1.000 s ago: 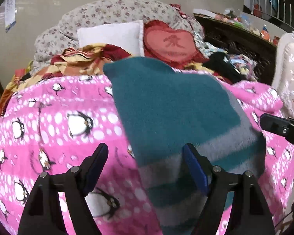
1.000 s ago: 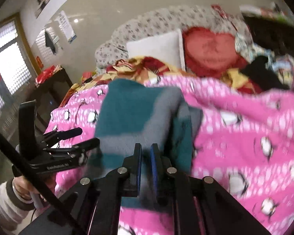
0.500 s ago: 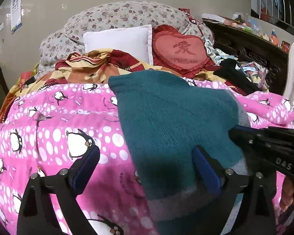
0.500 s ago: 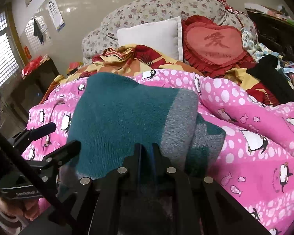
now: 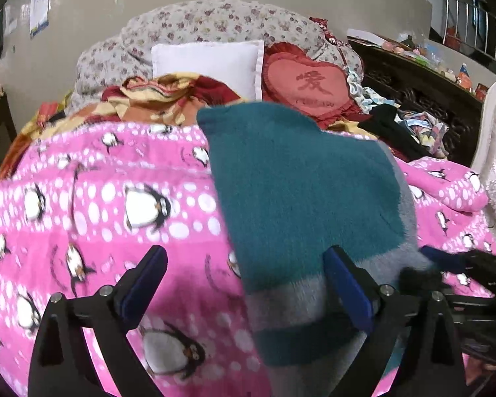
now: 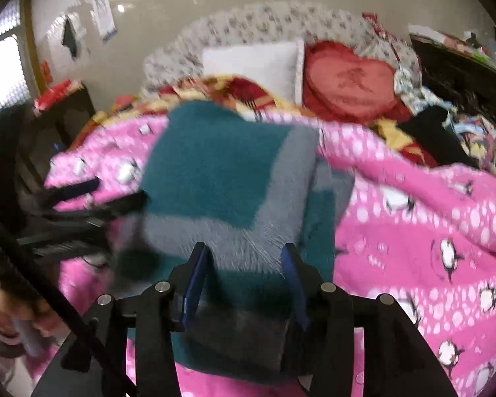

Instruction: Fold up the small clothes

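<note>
The teal-and-grey knit garment (image 6: pixel 221 178) lies doubled over on the pink penguin blanket (image 6: pixel 413 218); right claw (image 6: pixel 244 278) is opening, cloth between its jaws; left claw (image 5: pixel 244 284) gapes wide beside it, empty; likely more folds remain.

red heart cushion (image 5: pixel 309 87), character 爱

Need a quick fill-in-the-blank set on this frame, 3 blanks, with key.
1. The teal and grey knit garment lies on a pink blanket printed with ____.
2. The red cushion behind it is shaped like a ____.
3. Beside that cushion, against the floral bedding, stands a plain ____ pillow.

Missing words: penguins; heart; white
</note>
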`<act>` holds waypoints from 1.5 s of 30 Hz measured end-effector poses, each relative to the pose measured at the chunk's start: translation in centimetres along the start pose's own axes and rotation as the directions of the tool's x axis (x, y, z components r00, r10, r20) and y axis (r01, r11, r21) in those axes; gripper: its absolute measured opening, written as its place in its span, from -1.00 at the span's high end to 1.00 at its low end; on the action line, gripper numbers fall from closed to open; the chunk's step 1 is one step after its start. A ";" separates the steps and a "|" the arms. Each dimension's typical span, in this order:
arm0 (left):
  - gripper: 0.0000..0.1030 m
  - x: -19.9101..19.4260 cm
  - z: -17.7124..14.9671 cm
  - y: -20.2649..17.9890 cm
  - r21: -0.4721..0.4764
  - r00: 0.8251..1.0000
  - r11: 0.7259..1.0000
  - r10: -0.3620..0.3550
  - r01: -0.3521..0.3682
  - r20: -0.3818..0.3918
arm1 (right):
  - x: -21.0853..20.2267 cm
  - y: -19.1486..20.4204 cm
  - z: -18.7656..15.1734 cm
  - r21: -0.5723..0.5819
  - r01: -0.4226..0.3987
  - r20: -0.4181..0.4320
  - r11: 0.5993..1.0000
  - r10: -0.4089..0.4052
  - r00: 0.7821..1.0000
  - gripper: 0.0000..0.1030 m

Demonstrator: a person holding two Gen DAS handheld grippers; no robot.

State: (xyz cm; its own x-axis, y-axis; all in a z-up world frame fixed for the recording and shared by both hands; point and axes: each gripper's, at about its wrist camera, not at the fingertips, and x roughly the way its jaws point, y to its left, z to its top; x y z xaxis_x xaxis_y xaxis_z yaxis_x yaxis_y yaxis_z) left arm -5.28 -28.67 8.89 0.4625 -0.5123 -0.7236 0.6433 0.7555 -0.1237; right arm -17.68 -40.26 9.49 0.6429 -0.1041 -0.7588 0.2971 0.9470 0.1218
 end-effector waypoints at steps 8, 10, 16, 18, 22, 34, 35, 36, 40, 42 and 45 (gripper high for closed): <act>-0.86 -1.0 -0.8 2.4 -0.095 0.992 0.988 -0.122 0.119 -0.024 | -1.5 -3.1 -0.1 0.090 -0.079 0.034 0.993 0.076 0.996 -0.26; -0.90 -1.2 -0.5 3.3 -0.131 0.988 0.980 -0.154 0.153 0.001 | -2.0 -4.3 0.2 0.109 -0.065 0.060 0.992 0.059 0.996 -0.56; -0.94 2.1 -0.7 4.1 -0.189 0.970 0.957 -0.236 0.221 -0.061 | 0.3 -7.8 1.0 0.204 -0.121 0.068 0.971 0.110 0.992 -0.66; -0.94 2.8 -0.8 4.4 -0.224 0.959 0.939 -0.279 0.263 -0.042 | 1.3 -8.3 1.3 0.209 -0.148 0.082 0.967 0.133 0.988 -0.74; -1.00 4.3 -0.5 4.5 -0.276 0.935 0.902 -0.354 0.331 -0.036 | 2.5 -8.9 1.6 0.224 -0.228 0.111 0.948 0.207 0.972 -0.76; -1.00 6.4 0.0 3.0 -0.284 0.886 0.858 -0.461 0.429 -0.053 | 5.7 -9.5 1.1 0.308 -0.384 0.109 0.871 0.368 0.923 -0.81; -0.99 6.5 0.0 3.1 -0.283 0.883 0.855 -0.467 0.435 -0.051 | 5.7 -9.5 1.0 0.308 -0.393 0.116 0.867 0.376 0.919 -0.68; -0.75 6.5 0.0 3.0 -0.279 0.877 0.849 -0.478 0.449 -0.042 | 5.6 -9.4 0.9 0.304 -0.406 0.128 0.862 0.385 0.914 -0.44; -0.43 5.6 0.0 2.8 -0.257 0.877 0.850 -0.481 0.460 -0.023 | 4.4 -8.7 0.8 0.305 -0.388 0.143 0.870 0.360 0.922 0.02; -0.30 4.9 0.2 3.2 -0.274 0.872 0.842 -0.489 0.466 -0.022 | 3.5 -8.4 0.9 0.304 -0.389 0.152 0.870 0.358 0.921 0.15; -0.23 3.1 0.6 3.5 -0.279 0.865 0.834 -0.502 0.476 -0.023 | 1.2 -7.2 1.1 0.284 -0.406 0.177 0.869 0.368 0.913 0.19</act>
State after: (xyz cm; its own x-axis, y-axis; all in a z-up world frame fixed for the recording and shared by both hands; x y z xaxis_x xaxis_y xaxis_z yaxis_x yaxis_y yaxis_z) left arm -1.23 -27.85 6.63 0.0633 -0.8127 -0.5792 0.5861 0.5000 -0.6375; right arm -18.24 -47.57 8.40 0.8214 0.1997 -0.5342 0.1981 0.7785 0.5956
